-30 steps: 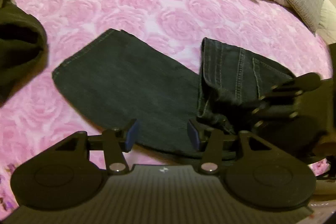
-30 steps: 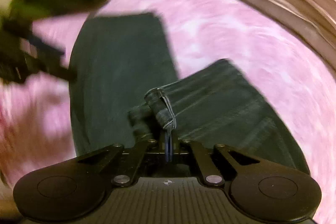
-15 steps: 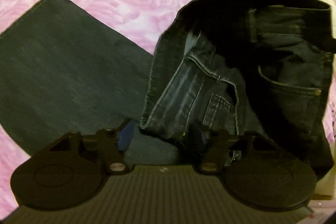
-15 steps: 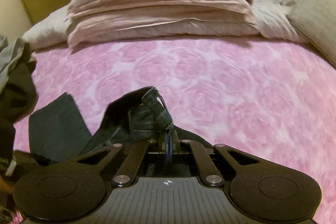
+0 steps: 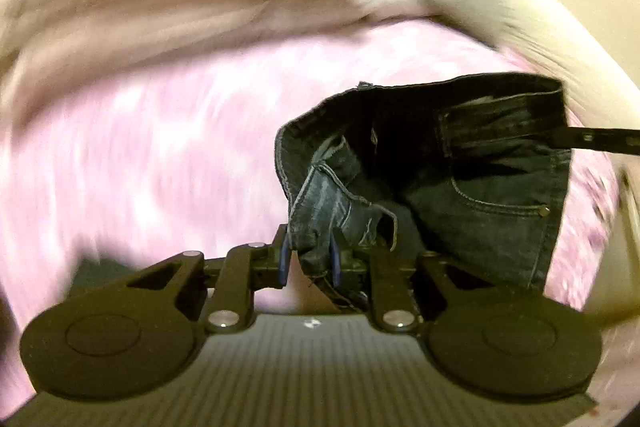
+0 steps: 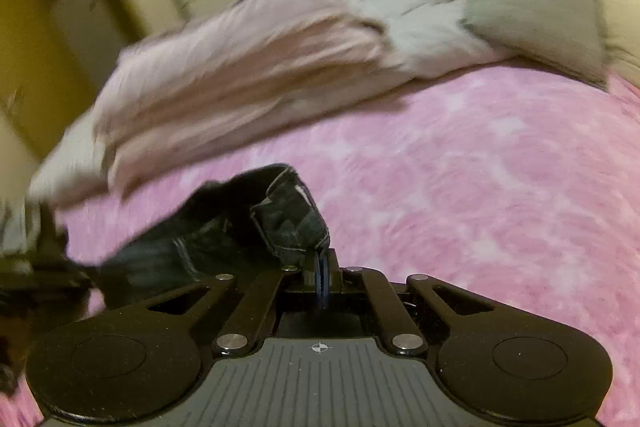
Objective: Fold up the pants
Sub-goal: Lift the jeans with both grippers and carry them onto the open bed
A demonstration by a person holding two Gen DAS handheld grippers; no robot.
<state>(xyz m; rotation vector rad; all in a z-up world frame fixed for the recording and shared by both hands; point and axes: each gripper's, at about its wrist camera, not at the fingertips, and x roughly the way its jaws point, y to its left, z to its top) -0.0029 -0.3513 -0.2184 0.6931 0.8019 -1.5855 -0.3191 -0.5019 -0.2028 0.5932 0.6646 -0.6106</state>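
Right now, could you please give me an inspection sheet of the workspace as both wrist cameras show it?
Surface: pink rose-patterned bedspread, blurred in both views.
Job's things: dark jeans, waistband end lifted off the bedspread and stretched between both grippers; back pocket showing.
Clutter: nothing seen near the jeans.
Grippers: left hand-held gripper has just been closing and its pads press on a bunched denim edge; right hand-held gripper shut on a waistband corner.
Cables: nothing seen.
Surroundings: folded pale pink bedding, white pillow and grey cushion at the head of the bed; cream wall panels behind.
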